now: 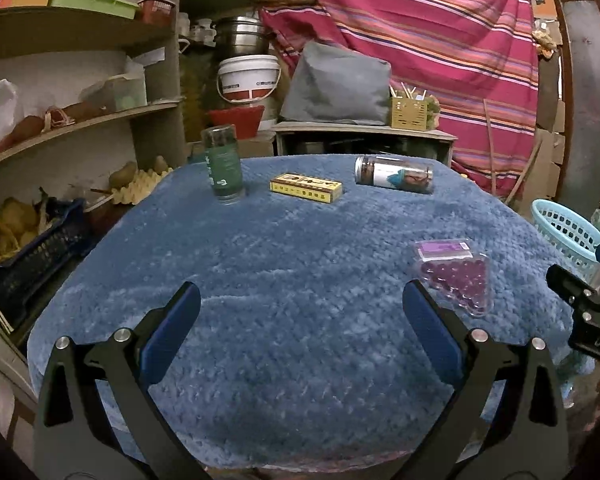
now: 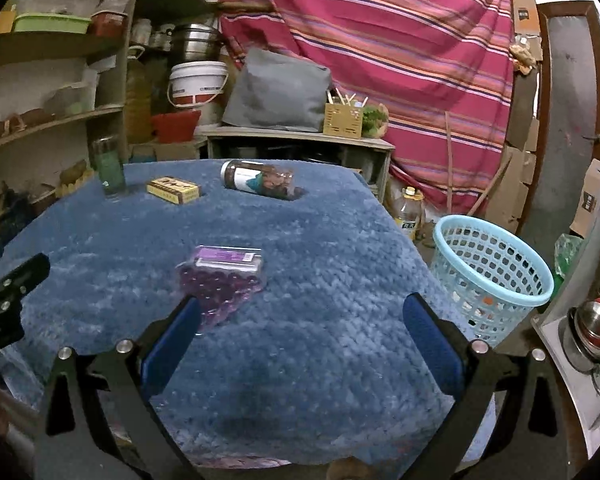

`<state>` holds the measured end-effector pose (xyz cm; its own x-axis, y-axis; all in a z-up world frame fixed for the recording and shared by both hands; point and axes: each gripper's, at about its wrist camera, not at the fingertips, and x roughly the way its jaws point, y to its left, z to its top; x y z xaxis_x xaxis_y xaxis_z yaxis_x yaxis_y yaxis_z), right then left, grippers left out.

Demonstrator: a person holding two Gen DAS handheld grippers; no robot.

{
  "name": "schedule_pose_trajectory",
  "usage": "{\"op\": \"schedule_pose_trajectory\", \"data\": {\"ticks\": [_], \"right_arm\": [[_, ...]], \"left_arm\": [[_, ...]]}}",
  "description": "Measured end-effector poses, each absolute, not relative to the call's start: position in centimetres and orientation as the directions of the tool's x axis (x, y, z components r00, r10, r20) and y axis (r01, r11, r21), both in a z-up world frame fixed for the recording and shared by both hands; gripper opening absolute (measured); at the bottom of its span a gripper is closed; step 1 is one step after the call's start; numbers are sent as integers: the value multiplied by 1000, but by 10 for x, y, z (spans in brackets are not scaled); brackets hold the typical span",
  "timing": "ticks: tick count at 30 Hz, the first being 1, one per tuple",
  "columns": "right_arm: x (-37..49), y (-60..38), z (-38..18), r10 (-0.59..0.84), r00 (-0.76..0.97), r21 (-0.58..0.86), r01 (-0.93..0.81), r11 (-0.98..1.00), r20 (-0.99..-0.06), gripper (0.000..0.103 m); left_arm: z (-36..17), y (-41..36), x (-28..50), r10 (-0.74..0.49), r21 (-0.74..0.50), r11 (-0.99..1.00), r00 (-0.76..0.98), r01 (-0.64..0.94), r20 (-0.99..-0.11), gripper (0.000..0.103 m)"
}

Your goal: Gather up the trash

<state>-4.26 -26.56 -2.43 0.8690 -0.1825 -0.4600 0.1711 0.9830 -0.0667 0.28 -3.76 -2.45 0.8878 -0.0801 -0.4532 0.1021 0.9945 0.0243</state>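
Observation:
On the blue fuzzy cloth (image 1: 300,280) stand a green bottle (image 1: 223,164) upright at the far left, a yellow box (image 1: 306,188) lying flat, and a clear jar (image 1: 394,174) on its side. A clear pack of purple beads (image 1: 454,272) lies near the right edge; in the right wrist view the bead pack (image 2: 224,276) sits just beyond the left finger. My left gripper (image 1: 300,308) is open over the near cloth, holding nothing. My right gripper (image 2: 300,312) is open too, empty. A light blue basket (image 2: 492,272) stands on the floor right of the table.
Shelves (image 1: 80,120) with clutter run along the left, with crates of produce (image 1: 16,240) below. A striped red cloth (image 1: 420,40) hangs behind. A low bench with a grey bag (image 1: 336,88) and a white bucket (image 1: 249,78) stand behind the table. Metal pots (image 2: 592,332) sit at far right.

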Motion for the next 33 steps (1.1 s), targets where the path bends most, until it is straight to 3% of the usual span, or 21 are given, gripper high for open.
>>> {"op": "schedule_pose_trajectory", "data": {"ticks": [33], "right_arm": [[-34,-262,-19,-157,888,-18,166,986,-433,99]], "left_arm": [[-23,-43,7,-67,37,995,900,92,-431,98]]}}
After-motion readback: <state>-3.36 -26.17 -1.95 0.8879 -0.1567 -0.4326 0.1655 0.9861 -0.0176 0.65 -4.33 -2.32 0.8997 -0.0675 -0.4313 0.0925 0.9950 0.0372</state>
